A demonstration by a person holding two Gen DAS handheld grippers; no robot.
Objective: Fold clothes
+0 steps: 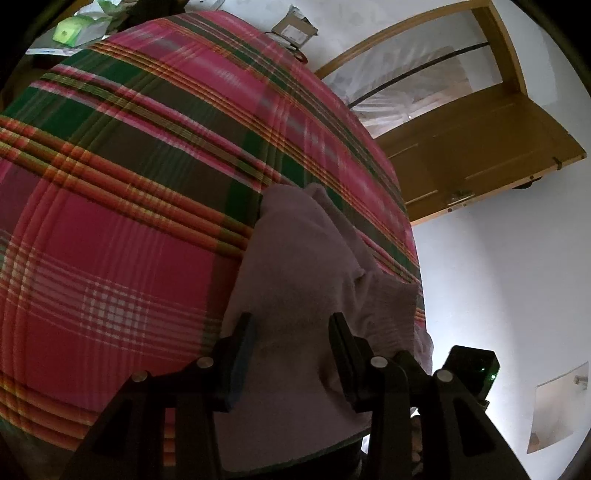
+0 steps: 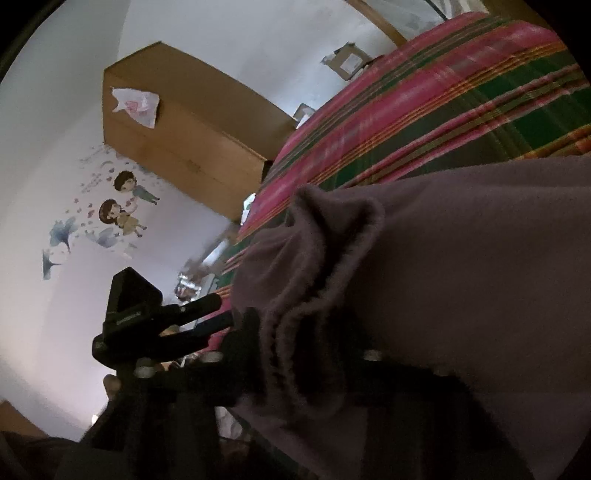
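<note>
A mauve fleece garment (image 1: pixel 295 258) lies bunched on a pink and green plaid bedspread (image 1: pixel 129 184), close to the bed's right edge. My left gripper (image 1: pixel 291 332) stands open just over the garment's near part, the cloth showing in the gap between its fingers (image 1: pixel 243 339). In the right wrist view the garment (image 2: pixel 461 258) drapes over my right gripper (image 2: pixel 306 347), which is shut on a gathered fold of it. One finger is hidden under the cloth. The left gripper's black body (image 2: pixel 129 306) sits to the left, its fingers pointing at the cloth.
A wooden door (image 1: pixel 480 147) stands open beyond the bed's right side. A wooden cabinet (image 2: pixel 184 129) with a plastic bag on it stands against the white wall, with cartoon stickers (image 2: pixel 122 206) beside it. A cardboard box (image 1: pixel 293 27) and a green pack (image 1: pixel 68 33) lie past the bed's far end.
</note>
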